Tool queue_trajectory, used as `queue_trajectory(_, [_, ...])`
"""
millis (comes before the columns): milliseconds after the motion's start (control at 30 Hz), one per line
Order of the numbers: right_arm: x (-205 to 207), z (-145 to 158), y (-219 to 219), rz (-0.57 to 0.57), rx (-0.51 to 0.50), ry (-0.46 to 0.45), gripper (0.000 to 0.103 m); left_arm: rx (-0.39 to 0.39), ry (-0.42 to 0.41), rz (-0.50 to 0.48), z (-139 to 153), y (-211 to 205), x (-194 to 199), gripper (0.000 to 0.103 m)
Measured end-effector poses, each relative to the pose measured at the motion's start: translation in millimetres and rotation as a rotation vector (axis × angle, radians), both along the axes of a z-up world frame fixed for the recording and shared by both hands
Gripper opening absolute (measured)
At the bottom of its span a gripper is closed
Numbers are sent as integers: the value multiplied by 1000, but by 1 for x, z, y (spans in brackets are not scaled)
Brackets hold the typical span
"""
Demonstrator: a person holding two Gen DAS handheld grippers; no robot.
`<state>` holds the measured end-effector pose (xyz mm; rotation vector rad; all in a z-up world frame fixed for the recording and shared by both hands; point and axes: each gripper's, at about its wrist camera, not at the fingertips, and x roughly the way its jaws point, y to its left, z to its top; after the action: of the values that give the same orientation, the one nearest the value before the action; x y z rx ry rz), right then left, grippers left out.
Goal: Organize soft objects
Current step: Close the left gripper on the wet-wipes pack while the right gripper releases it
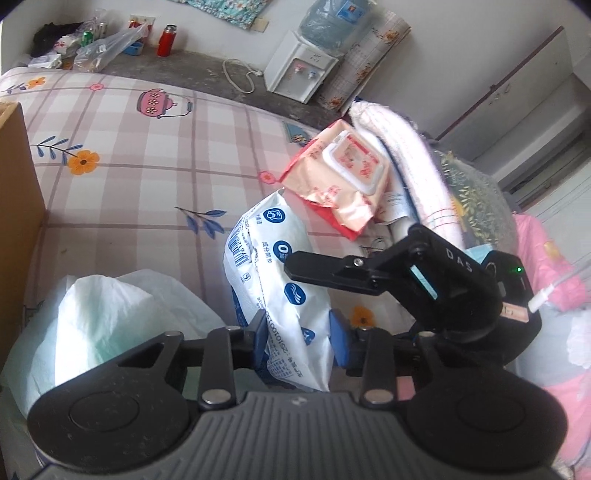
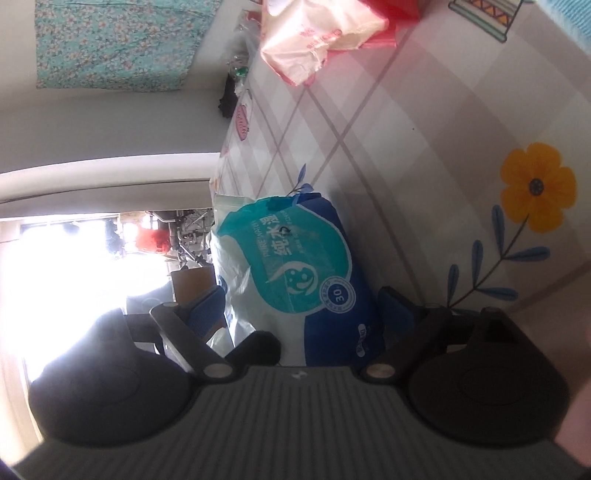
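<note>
A blue and white wet-wipes pack (image 1: 275, 280) stands on its edge on the checked bed sheet (image 1: 147, 173). My left gripper (image 1: 297, 334) is shut on its near end. My right gripper (image 1: 291, 267) reaches in from the right, its black finger over the pack's top. In the right wrist view the same pack (image 2: 306, 273) sits between the blue pads (image 2: 397, 304) of my right gripper (image 2: 301, 306), which stand open around it. A pink wipes pack (image 1: 340, 173) lies behind, against rolled towels (image 1: 410, 162); it also shows in the right wrist view (image 2: 317, 33).
A white plastic bag (image 1: 107, 314) lies at the near left. A cardboard box (image 1: 18, 166) stands at the left edge. A water dispenser (image 1: 299, 70), a red flask (image 1: 166, 40) and clutter sit on the ledge behind the bed. Pink bedding (image 1: 546, 280) lies at the right.
</note>
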<state>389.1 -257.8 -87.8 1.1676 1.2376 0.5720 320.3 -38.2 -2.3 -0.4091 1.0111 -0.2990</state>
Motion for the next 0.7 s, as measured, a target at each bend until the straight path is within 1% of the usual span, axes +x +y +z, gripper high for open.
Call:
queue_trajectory(167, [-15, 27, -21, -24, 14, -50, 89, -32, -54, -25, 23, -5, -14, 35])
queue_trajectory(400, [-57, 86, -39, -50, 23, -153, 89, -88, -138, -66, 70, 3, -54, 35])
queue_trajectory(500, [-80, 112, -36, -49, 18, -199, 89, -105, -171, -71, 89, 16, -78, 35])
queue_trajectory(700, [-121, 153, -3, -1, 48, -266, 89, -119, -239, -44, 118, 59, -126, 35])
